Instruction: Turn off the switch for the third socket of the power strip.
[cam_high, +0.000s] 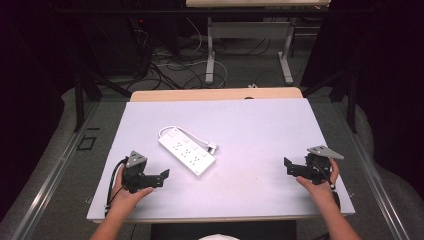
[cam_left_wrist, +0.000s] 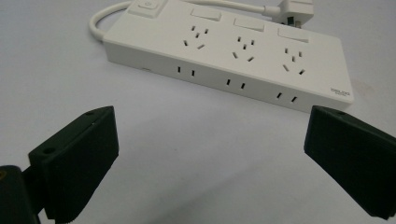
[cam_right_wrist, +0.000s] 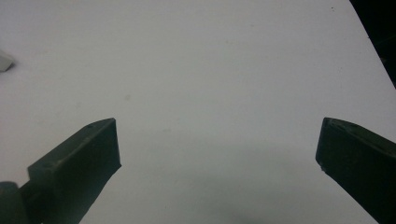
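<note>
power strip (cam_high: 186, 152) lies diagonal mid-tabletop (cam_high: 260, 125), cord looped behind. my left gripper (cam_high: 162, 176) faces its long side, fingers spread; right gripper (cam_high: 288, 165) near right edge, spread, idle.

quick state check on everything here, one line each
power strip: flat on the table, sockets empty
cord: looped behind the strip
plug: unplugged, lying beside the strip
left gripper: open, holding nothing
right gripper: open, holding nothing
</note>
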